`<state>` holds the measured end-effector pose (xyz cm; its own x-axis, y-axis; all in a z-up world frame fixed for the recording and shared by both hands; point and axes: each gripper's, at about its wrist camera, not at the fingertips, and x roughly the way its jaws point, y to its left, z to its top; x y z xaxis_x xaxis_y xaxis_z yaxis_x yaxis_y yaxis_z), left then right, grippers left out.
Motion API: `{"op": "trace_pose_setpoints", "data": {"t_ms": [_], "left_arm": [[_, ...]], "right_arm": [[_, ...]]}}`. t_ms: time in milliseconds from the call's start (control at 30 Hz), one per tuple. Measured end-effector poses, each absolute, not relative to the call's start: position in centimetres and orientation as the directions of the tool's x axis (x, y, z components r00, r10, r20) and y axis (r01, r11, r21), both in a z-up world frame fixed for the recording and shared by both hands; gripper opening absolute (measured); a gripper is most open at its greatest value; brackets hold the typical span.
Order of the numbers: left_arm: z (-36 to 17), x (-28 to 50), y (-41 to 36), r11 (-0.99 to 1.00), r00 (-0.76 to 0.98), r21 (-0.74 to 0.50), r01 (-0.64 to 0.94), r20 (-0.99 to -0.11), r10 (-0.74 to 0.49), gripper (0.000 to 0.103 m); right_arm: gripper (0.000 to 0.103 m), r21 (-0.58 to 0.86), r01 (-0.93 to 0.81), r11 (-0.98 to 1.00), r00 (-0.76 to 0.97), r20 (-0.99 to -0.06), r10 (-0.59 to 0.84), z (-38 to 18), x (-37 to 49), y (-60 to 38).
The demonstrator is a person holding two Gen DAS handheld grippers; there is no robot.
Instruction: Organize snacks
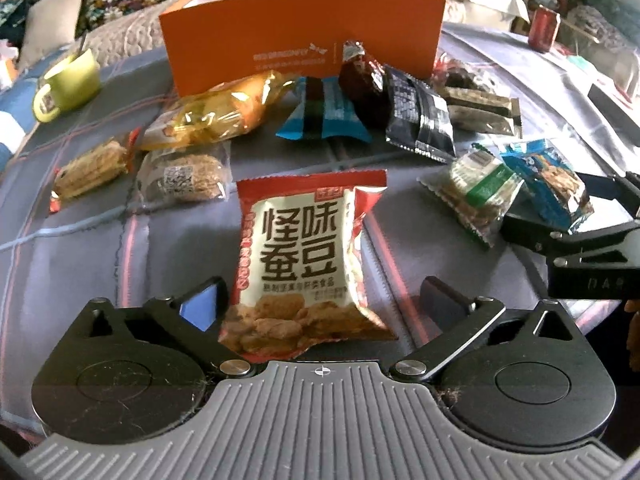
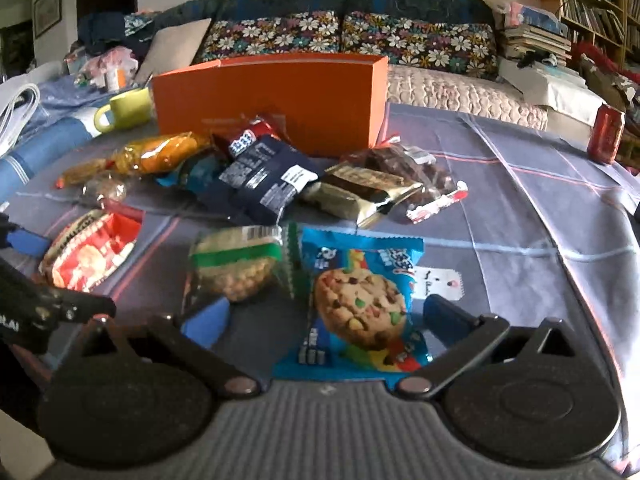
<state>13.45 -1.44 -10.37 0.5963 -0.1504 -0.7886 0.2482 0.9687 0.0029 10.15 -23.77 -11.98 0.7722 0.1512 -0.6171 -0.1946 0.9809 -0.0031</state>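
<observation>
Right now both grippers are low over the desk (image 1: 80, 248), which has a gray checked cloth on it. The left gripper (image 1: 320, 304) has its fingers wide apart, one on each side of the red bean snack bag (image 1: 304, 256). The left finger looks just beside the bag's edge; the right finger is apart from it. The bag lies flat on the cloth.

The right gripper (image 2: 324, 320) has its fingers apart too. The blue cookie pack (image 2: 360, 304) lies between them, nearer the right finger. A green rice cracker pack (image 2: 240, 264) lies just beside it, at 10 o'clock from the cookie.

The orange box (image 1: 304, 40) stands open at 12 o'clock, behind the pile of other snacks. It is likely where the snacks should go.

To do this step well, each gripper should close slowly on the middle of its own pack. The packs are puffy and slippery, so a soft, steady squeeze is best. The right gripper should take care not to pinch the green pack as well. Then each pack should be lifted high enough to clear the pile on the way to the box.
</observation>
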Motion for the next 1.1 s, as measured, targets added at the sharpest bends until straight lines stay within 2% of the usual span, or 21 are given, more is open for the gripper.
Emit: {"op": "trace_pose_setpoints", "data": {"t_ms": [100,267,467,1100], "left_arm": [[-10.4,13.4,-1.6,0.968,0.598,0.005,0.251,-0.787,-0.151,0.084],[-10.3,13.5,-1.8,0.967,0.594,0.0,0.254,-0.789,-0.156,0.084],[-10.4,13.8,-1.8,0.968,0.597,-0.001,0.249,-0.787,-0.155,0.084],[-10.5,14.3,-2.6,0.968,0.608,-0.001,0.249,-0.779,-0.157,0.084]], "right_arm": [[0.102,0.004,-0.197,0.98,0.778,-0.608,0.159,-12.0,10.1,-24.0],[0.102,0.098,-0.143,0.985,0.775,-0.608,0.173,-11.5,10.8,-25.5],[0.102,-0.016,-0.08,0.997,0.759,-0.649,0.051,-11.5,12.2,-24.1],[0.102,-0.012,-0.043,0.999,0.744,-0.668,0.024,-11.5,13.1,-24.2]]}}
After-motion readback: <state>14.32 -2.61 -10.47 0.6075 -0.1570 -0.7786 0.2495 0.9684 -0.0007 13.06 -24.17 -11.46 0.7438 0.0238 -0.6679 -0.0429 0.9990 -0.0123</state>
